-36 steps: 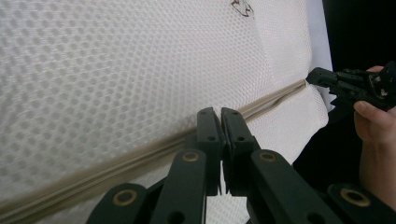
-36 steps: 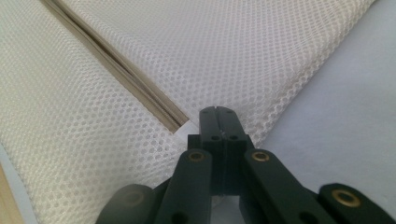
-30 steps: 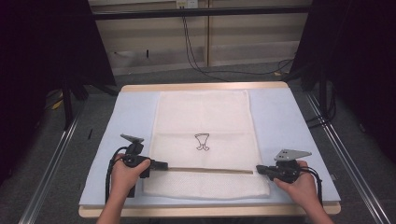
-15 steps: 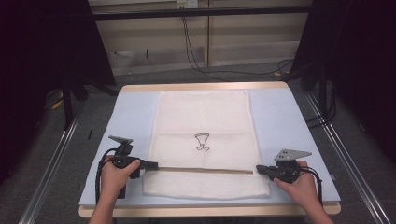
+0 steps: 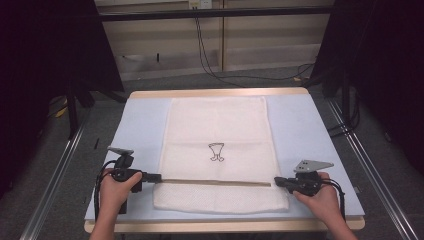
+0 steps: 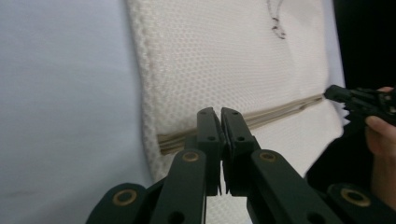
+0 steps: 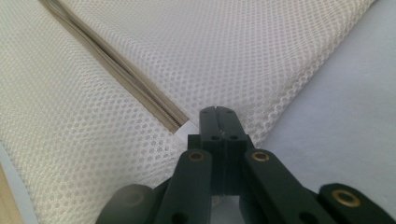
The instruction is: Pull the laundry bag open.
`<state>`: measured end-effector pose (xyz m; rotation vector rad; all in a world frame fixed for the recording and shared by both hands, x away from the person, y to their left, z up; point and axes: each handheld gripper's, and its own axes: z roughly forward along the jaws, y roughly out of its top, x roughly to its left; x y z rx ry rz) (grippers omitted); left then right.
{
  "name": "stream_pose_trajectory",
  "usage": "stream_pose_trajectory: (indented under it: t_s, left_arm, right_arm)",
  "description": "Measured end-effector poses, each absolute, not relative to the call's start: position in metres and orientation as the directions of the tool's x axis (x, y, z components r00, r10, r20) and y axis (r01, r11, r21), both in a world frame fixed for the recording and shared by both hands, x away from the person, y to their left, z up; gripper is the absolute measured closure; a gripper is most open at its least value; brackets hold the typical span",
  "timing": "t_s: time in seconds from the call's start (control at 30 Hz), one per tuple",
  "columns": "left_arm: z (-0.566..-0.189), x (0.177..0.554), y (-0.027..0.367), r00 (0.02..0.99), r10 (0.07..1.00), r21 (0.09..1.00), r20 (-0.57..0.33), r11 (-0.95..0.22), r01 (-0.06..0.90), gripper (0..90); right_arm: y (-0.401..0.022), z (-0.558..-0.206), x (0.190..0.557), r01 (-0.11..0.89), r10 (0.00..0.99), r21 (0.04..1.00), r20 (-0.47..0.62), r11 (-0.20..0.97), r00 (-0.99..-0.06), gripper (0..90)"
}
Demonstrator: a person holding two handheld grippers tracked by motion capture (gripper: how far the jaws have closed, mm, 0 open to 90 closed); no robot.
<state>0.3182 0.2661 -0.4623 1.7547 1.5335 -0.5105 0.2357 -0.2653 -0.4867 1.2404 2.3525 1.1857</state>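
Pale blue table surface [image 5: 300,135], edged in light wood, carries all items. White honeycomb-mesh fabric sheet [image 5: 217,130] lies flat along the centre of the table, long axis running away from the person; its near end is a separate-looking band [image 5: 220,197] below a seam. A small black outline drawing [image 5: 216,151] sits on the fabric near its middle.

Tan thin strip [image 5: 215,182], running crosswise between the two grippers, lies in the seam of the fabric near its front edge. In the left gripper view the strip [image 6: 280,111] shows as several stacked thin layers emerging from the mesh edge; in the right gripper view its end [image 7: 140,91] stops just ahead of the jaws.

Left gripper [image 5: 155,176] is held level at the left edge of the fabric, tips at the strip's left end. Its jaws are pressed together [image 6: 220,122]; whether any material is pinched between them cannot be determined.

Right gripper [image 5: 277,181] is held level at the right edge of the fabric, tips at the strip's right end. Its jaws are likewise closed [image 7: 219,122], resting over the mesh just beside the strip end; a pinch on the fabric cannot be confirmed.
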Motion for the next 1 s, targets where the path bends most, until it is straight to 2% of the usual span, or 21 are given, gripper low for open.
stream_pose_trajectory:
  t_s: [0.53, 0.67, 1.0]
  left_arm:
    - [-0.467, 0.312, 0.281, 0.192, 0.687, 0.265, -0.701, 0.001, 0.964, 87.3]
    - [-0.466, 0.310, 0.286, 0.163, 0.708, 0.269, -0.687, 0.039, 0.962, 87.4]
    - [-0.466, 0.310, 0.289, 0.178, 0.696, 0.272, -0.696, 0.025, 0.962, 87.2]
  right_arm:
    - [-0.265, -0.487, 0.236, 0.585, 0.771, 0.746, 0.156, 0.317, -0.618, 90.0]
    - [-0.265, -0.486, 0.236, 0.586, 0.771, 0.746, 0.157, 0.316, -0.617, 90.0]
    - [-0.265, -0.487, 0.236, 0.586, 0.771, 0.747, 0.158, 0.316, -0.617, 90.0]
